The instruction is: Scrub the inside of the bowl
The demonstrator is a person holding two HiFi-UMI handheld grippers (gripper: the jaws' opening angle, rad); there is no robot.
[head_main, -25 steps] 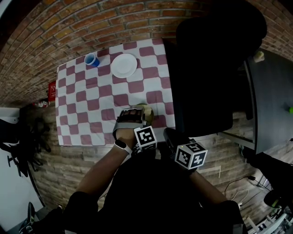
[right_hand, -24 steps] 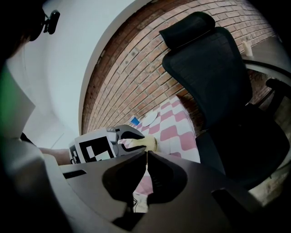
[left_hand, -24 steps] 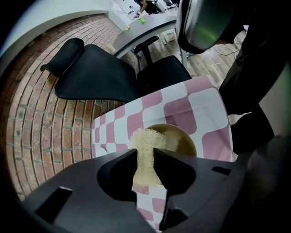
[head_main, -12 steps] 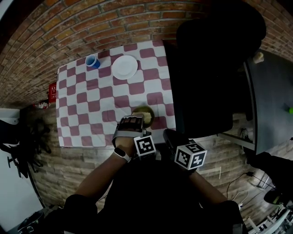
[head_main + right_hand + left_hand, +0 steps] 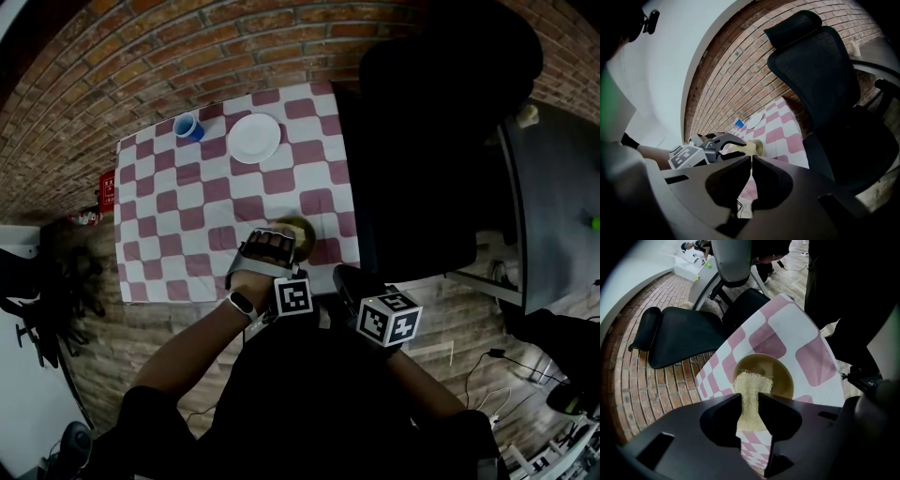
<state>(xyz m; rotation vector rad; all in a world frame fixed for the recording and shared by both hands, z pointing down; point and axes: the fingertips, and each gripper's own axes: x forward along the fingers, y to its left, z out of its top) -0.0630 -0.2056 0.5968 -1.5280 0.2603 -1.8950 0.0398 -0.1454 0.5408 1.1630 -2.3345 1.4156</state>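
An office-like room: brick wall (image 5: pixel 234 47), black swivel chair (image 5: pixel 422 159), table under a checkered tablecloth (image 5: pixel 187 206), plank floor (image 5: pixel 141 356).

bowl (image 5: pixel 778 375): olive-brown, upright, on checkered cloth (image 5: pixel 811 352) | scrubber (image 5: pixel 749 389): pale, fibrous, pinched in left tongs (image 5: pixel 751 403), over bowl rim

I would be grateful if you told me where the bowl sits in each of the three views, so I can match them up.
Head view: the bowl sits lower centre, on the lower right part of the tablecloth.
Left gripper view: centre, just behind the scrubber clamped in the jaws.
Right gripper view: small, centre-left, just above the jaws.
Shared landmark: the black office chair beside the tablecloth, in all three.
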